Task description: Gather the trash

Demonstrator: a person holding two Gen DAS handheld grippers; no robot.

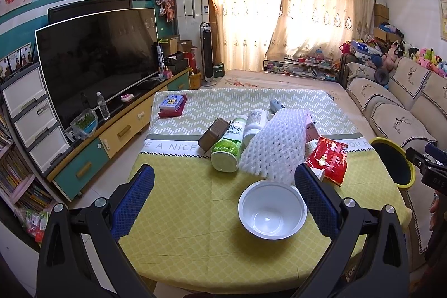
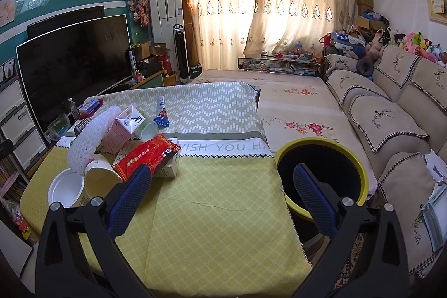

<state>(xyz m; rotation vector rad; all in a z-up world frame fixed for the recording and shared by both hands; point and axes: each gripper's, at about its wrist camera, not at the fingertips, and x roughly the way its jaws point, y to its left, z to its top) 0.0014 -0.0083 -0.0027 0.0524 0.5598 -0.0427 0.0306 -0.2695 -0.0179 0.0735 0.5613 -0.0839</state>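
Blue-padded left tool (image 1: 224, 196) and right tool (image 2: 222, 201) gape wide, empty.

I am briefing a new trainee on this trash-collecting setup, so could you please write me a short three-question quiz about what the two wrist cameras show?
1. True or false: the left gripper is shut on the white bowl.
2. Where does the yellow-rimmed bin stand? A) on the table B) off the table's right edge, by the sofa C) under the television
3. Fill in: a red ____ lies on the pile, partly over a white box.

Key
1. False: both grippers, the right gripper too, are open and hold nothing.
2. B
3. packet
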